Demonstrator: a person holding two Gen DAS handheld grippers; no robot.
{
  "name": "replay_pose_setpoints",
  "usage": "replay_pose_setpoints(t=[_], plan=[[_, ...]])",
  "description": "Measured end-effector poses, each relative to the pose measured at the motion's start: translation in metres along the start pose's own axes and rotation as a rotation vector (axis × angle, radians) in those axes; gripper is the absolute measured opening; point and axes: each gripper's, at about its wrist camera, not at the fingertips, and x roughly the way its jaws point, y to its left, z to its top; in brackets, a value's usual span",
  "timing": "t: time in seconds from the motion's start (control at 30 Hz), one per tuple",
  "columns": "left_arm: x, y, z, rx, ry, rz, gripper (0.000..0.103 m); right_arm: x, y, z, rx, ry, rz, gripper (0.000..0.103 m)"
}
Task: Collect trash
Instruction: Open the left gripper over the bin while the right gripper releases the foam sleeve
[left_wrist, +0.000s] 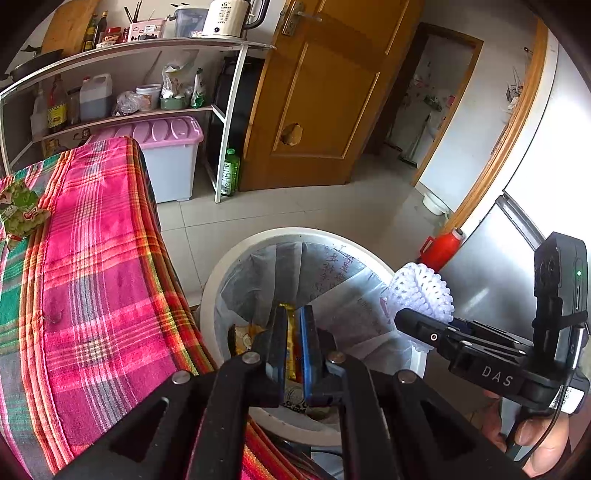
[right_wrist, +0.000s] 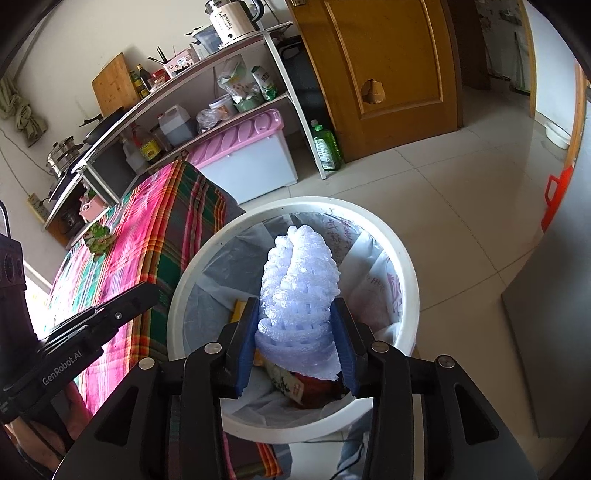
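The right gripper (right_wrist: 295, 343) clamps a white foam net (right_wrist: 299, 288) above the lined bin (right_wrist: 406, 266). The left gripper (left_wrist: 294, 347) pinches a yellow wrapper (left_wrist: 290, 339) over the bin. Risk: the light foam may drift past the rim on release. A green packet (left_wrist: 22, 210) remains on the surface (left_wrist: 110, 258).

The bin (right_wrist: 406, 258) stands on the floor just beside the table (left_wrist: 92, 258). Over the bin's opening the right gripper (right_wrist: 295, 332) holds the foam net (right_wrist: 295, 288), and the left gripper (left_wrist: 293, 332) holds a wrapper (left_wrist: 290, 343) (more wrappers (right_wrist: 295, 387) lie inside the bin). Well away from the bin, a snack packet (left_wrist: 22, 210) lies on the table. Beyond the bin stand the shelf rack (left_wrist: 229, 110) and door (left_wrist: 325, 92).
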Motion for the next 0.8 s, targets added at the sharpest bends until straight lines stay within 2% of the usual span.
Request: replay_pose_setpoints(t=[0.4,0.57,0.67,0.7,0.73,0.8], plan=[[-0.042,0.013,-0.004,-0.012,-0.068,0.017,0.008,-0.03,0.027,-0.003,-0.055,-0.064,0.082,0.04],[-0.057,0.022,-0.007,-0.028,-0.088,0.031,0.009,-0.031,0.035,-0.002,-0.084,-0.076,0.057,0.04],[-0.065,0.026,-0.009,-0.037,-0.097,0.035,0.009,-0.013,0.031,-0.001,-0.1,-0.046,0.013,0.041],[-0.068,0.026,-0.009,-0.037,-0.1,0.035,0.009,-0.007,0.027,-0.001,-0.084,-0.023,-0.008,0.043],[-0.07,0.027,-0.009,-0.034,-0.105,0.039,0.009,-0.006,0.024,-0.002,-0.066,-0.025,0.007,0.045],[-0.075,0.029,-0.01,-0.032,-0.113,0.047,0.009,-0.011,0.022,-0.003,-0.056,-0.049,0.028,0.064]])
